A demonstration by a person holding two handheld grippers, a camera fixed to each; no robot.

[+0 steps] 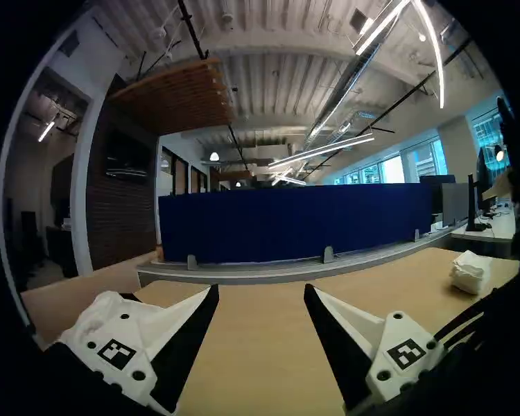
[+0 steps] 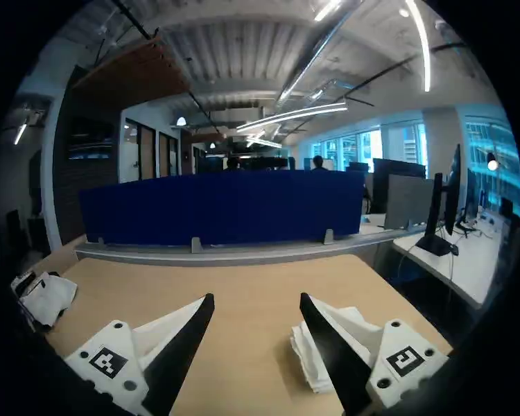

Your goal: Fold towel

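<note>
In the left gripper view my left gripper (image 1: 260,291) is open above the light wooden table (image 1: 260,347), with nothing between its fingers. A crumpled white towel (image 1: 471,272) lies on the table to the far right, well away from the fingers. In the right gripper view my right gripper (image 2: 256,298) is also open and holds nothing. A folded white towel (image 2: 314,353) rests on the table (image 2: 253,277) just below and beside the right finger, partly hidden by it. A second white crumpled cloth (image 2: 46,297) lies at the table's left edge.
A blue divider panel (image 1: 295,222) on a grey rail runs along the back of the table. Beyond it on the right stand desks with monitors (image 2: 444,201). The table's right edge (image 2: 405,305) drops off next to a dark gap.
</note>
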